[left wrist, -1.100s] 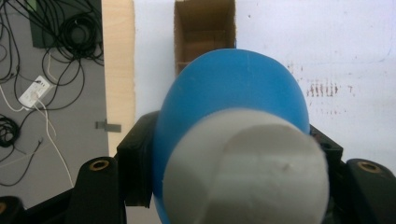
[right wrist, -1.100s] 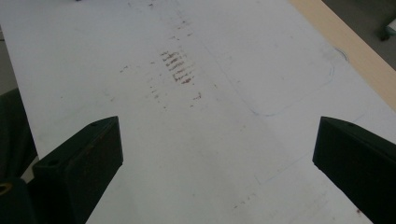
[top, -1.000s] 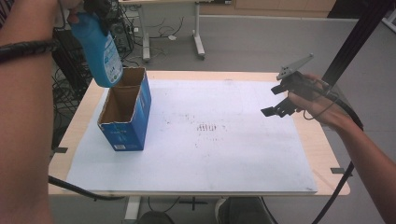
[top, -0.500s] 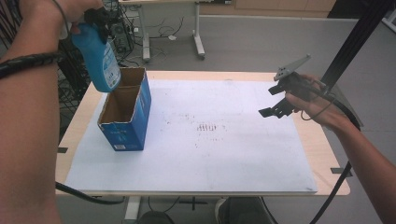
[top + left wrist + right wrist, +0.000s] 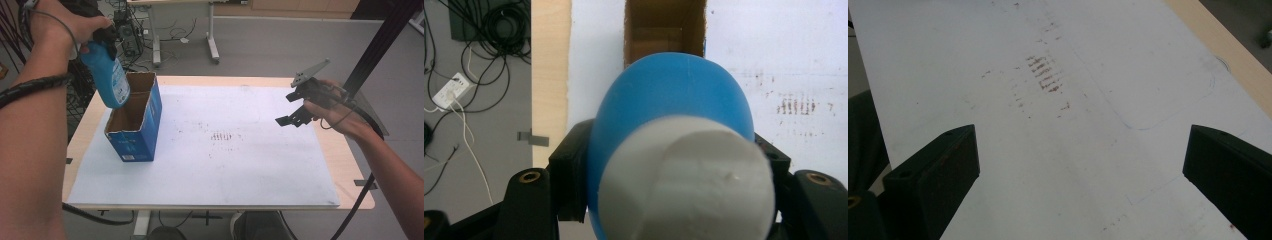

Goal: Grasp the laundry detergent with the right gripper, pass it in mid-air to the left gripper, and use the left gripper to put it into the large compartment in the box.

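Open-topped blue cardboard box with bare brown interior; left gripper clamps a smooth blue plastic bottle, white-capped, above it; right gripper gapes wide, holding nothing

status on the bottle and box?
Left claw shut on bottle, over box opening. Right claw open, idle above mat. Nothing in the way.

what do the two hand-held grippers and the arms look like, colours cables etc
Both grippers are black with two blocky jaws. The right gripper carries a grey three-cornered plate on top and trails a black cable. A ribbed black cable crosses the left forearm behind the left gripper. Both forearms are bare, no sleeves.
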`<act>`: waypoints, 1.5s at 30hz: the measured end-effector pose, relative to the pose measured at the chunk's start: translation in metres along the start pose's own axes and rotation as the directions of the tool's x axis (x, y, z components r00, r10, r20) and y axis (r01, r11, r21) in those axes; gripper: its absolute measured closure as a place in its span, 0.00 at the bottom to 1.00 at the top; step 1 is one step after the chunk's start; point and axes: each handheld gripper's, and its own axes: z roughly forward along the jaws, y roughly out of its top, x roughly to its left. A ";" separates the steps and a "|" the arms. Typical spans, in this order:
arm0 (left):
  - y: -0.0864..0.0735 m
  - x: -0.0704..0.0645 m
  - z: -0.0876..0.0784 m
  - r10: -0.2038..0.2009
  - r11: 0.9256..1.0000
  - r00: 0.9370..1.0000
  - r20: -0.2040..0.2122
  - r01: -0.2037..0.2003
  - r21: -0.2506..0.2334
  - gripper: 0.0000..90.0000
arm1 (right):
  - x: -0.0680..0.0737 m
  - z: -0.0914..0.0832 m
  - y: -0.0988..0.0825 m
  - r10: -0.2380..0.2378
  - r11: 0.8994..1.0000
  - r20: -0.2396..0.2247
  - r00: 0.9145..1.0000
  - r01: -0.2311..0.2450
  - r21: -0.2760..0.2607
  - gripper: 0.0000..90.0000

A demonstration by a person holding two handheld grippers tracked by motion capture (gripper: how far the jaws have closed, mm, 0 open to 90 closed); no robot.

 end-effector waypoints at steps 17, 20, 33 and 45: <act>0.000 -0.004 0.041 0.015 1.000 1.000 0.008 -0.015 0.017 0.40 | 0.000 0.000 -0.002 0.001 1.000 0.001 1.000 -0.001 0.007 0.02; -0.001 -0.006 0.049 0.016 1.000 1.000 0.010 -0.016 0.021 0.40 | 0.000 0.001 -0.002 0.000 1.000 0.002 1.000 0.000 0.010 0.02; -0.007 -0.005 0.089 0.014 0.999 1.000 0.017 -0.015 0.032 0.40 | 0.001 0.005 -0.002 -0.002 1.000 -0.004 1.000 0.002 0.018 0.02; -0.014 -0.008 0.124 0.024 0.998 1.000 0.013 -0.024 0.051 0.40 | 0.001 0.007 -0.004 -0.004 1.000 -0.005 1.000 0.004 0.027 0.02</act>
